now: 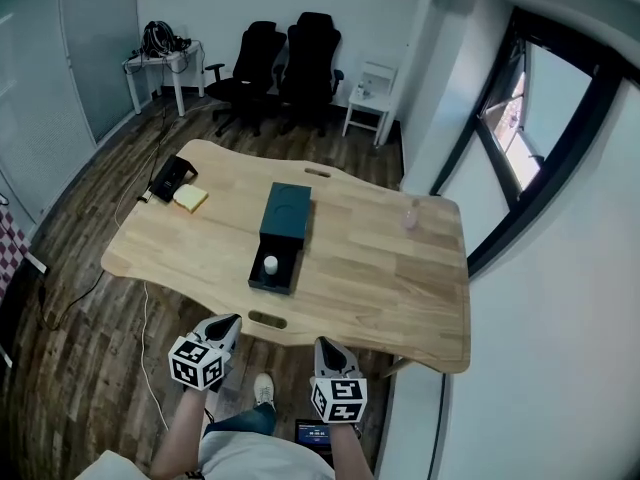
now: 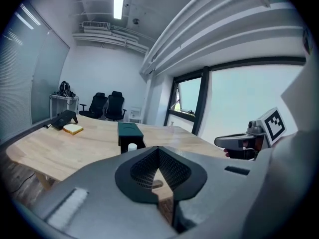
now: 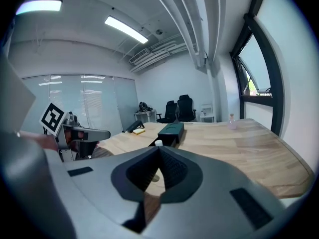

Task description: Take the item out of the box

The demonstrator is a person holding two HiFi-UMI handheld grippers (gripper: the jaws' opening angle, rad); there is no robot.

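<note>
A long dark green box (image 1: 287,211) lies in the middle of the wooden table (image 1: 400,288). Its tray is slid out toward me and holds a small white item (image 1: 270,264). Both grippers hover short of the table's near edge, apart from the box. My left gripper (image 1: 230,322) is shut and empty; over its closed jaws the left gripper view shows the box (image 2: 128,130) and the white item (image 2: 132,146). My right gripper (image 1: 327,346) is also shut with nothing in it, and the right gripper view shows the box (image 3: 172,129) and the item (image 3: 158,143) ahead.
At the table's far left lie a yellow block (image 1: 190,198) and a black device (image 1: 170,176). A small pale bottle (image 1: 410,215) stands at the far right. Office chairs (image 1: 285,63) and a white side table (image 1: 367,96) stand behind. Cables trail on the floor at left.
</note>
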